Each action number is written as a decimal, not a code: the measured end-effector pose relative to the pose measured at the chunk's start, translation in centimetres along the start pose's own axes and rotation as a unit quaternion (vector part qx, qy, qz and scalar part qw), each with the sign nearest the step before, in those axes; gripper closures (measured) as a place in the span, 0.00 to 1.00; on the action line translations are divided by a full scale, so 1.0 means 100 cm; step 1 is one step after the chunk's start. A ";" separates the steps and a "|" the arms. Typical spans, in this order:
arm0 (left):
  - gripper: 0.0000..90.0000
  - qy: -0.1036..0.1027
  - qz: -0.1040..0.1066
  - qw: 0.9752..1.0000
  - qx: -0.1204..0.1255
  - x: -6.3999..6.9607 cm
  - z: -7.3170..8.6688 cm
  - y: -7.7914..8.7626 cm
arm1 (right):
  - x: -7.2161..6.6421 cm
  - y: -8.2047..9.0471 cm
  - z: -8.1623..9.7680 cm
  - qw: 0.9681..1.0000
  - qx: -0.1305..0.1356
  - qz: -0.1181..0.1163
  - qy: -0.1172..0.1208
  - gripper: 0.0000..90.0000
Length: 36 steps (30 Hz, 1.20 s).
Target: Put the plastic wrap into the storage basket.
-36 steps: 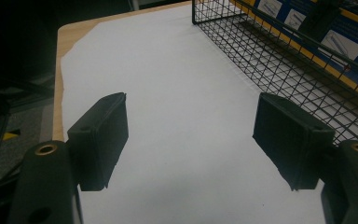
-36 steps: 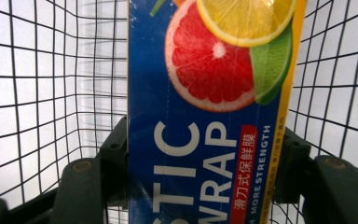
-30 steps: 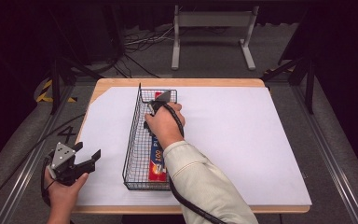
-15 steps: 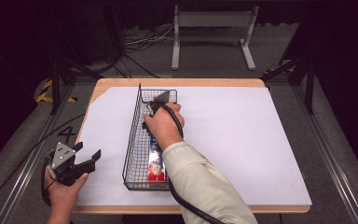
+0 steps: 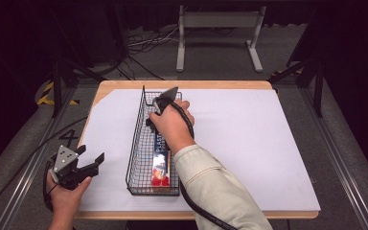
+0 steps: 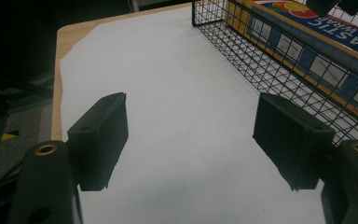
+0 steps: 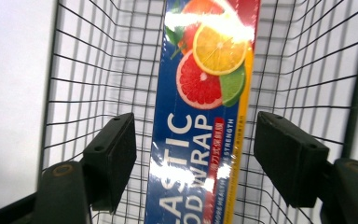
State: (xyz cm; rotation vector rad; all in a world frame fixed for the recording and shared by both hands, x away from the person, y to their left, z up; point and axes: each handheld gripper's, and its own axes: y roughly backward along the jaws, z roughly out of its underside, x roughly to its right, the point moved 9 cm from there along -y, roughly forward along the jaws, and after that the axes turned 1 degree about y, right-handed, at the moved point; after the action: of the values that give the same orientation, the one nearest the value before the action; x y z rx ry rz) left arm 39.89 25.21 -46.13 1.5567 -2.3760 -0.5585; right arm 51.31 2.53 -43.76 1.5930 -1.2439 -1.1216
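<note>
A long blue plastic-wrap box (image 5: 160, 160) (image 7: 200, 93) with citrus fruit printed on it lies flat along the bottom of a black wire basket (image 5: 135, 143) (image 7: 98, 70). My right gripper (image 5: 154, 120) (image 7: 196, 140) hangs just above the box inside the basket. Its jaws have just been opening, and they now stand wide on either side of the box, with the pads clear of it. My left gripper (image 5: 92, 154) (image 6: 191, 121) rests open over the white sheet at the table's near left corner, with nothing between its fingers. In the left gripper view the basket (image 6: 270, 70) and the box (image 6: 307, 32) lie to the upper right.
A white sheet (image 5: 249, 143) covers most of the wooden table (image 5: 182, 85). The basket stands left of centre, running from near to far. A metal stand (image 5: 218, 21) and cables lie on the floor beyond the far edge.
My right hand has lifted slightly above the box in the basket. The left hand has stayed put.
</note>
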 end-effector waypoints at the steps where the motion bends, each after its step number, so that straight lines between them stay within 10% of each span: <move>1: 0.29 0.000 0.000 1.000 0.000 0.000 0.000 0.000 | 0.000 0.004 -0.001 1.000 0.008 -0.003 0.003 0.34; 17: 0.29 0.003 0.003 1.000 0.001 0.001 0.002 0.004 | 0.003 0.051 0.002 0.993 0.078 -0.065 0.064 0.31; 36: 0.29 0.018 0.011 1.000 0.000 0.002 0.003 0.007 | 0.082 0.115 0.020 0.973 0.150 -0.138 0.106 0.30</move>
State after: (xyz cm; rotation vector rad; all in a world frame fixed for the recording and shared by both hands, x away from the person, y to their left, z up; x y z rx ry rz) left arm 39.13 25.30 -46.05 1.5267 -2.3638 -0.5219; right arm 47.34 -7.85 -34.77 2.1067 -1.1125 -0.9263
